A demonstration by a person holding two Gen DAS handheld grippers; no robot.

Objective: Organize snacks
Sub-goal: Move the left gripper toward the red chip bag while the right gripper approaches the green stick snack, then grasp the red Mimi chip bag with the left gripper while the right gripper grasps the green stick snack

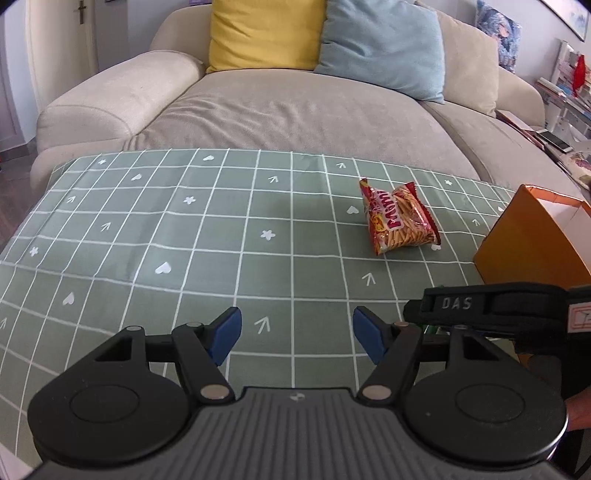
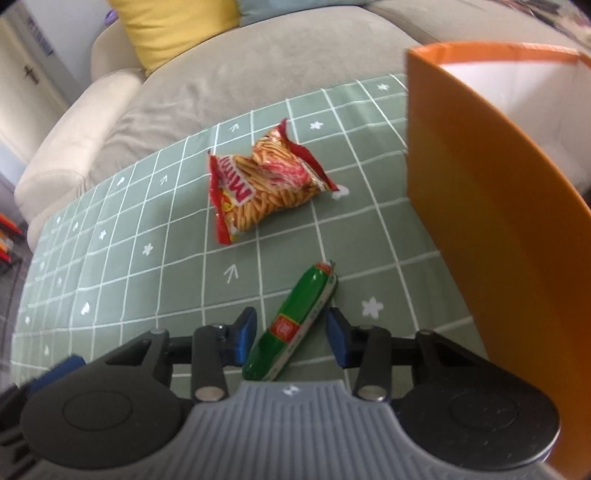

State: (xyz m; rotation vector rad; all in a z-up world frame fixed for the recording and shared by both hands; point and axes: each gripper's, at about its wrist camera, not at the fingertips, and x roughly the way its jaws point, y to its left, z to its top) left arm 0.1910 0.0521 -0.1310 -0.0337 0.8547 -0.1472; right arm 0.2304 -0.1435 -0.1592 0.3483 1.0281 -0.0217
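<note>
- Your left gripper sits low centre in the left wrist view, blue pads spread wide apart, nothing between them but bare cloth.
- Below it lies the green checked cloth, printed with white hearts, flowers and arrows, spread over the seat of a beige sofa.
- The red snack bag, full of thin yellow sticks, lies flat on the cloth, right of centre in that view, well apart from your left pads.
- The orange box stands at the right edge of the same view, white inside, near the bag but not touching it.
- Your other tool shows as a black bar across the lower right of the left wrist view, in front of the box.
- Right gripper, low centre in the right wrist view: jaws partly open, with the green sausage stick lying between them on the cloth.
- The stick runs diagonally, red-tipped end toward upper right. The left pad is close against its side; the right pad stands clear with cloth showing between. Not gripped as far as the frame shows.
- In the right wrist view the snack bag sits above centre, and the box wall fills the right side, just beside your right finger.
- A yellow cushion and a pale blue cushion lean against the sofa back, top of the left wrist view.
</note>
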